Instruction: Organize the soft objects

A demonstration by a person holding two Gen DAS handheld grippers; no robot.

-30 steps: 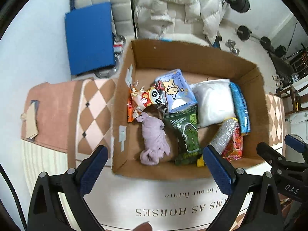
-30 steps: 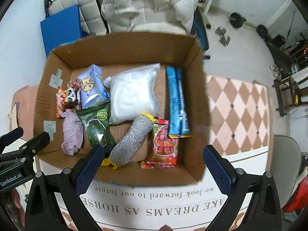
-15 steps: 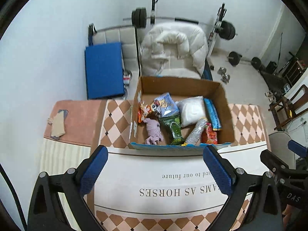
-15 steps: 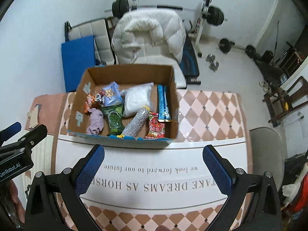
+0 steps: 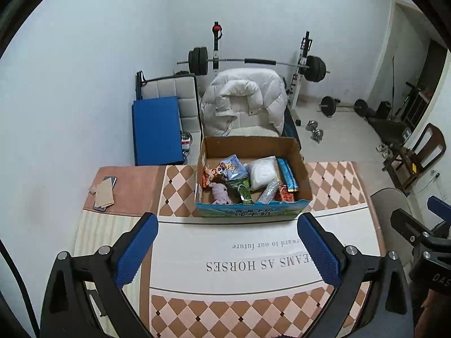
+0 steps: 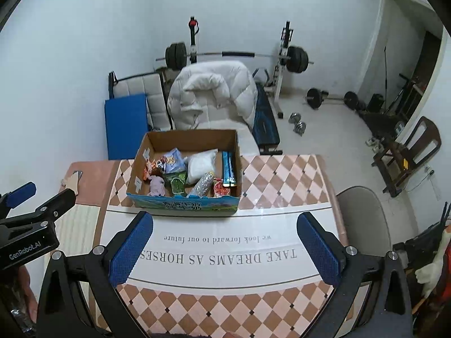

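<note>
On table, box [image 5: 253, 212]; claws [image 5: 228, 249] spread.

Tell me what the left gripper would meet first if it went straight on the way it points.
Probably the tablecloth. The open left gripper angles down at its bare printed band, short of the box. Nothing shows in between, though depth is hard to judge in this fisheye view.

My two views are evenly lit by cool, soft indoor light with faint shadows; focus is sharp, walls bow strongly, and black vignette fills the fisheye corners
</note>
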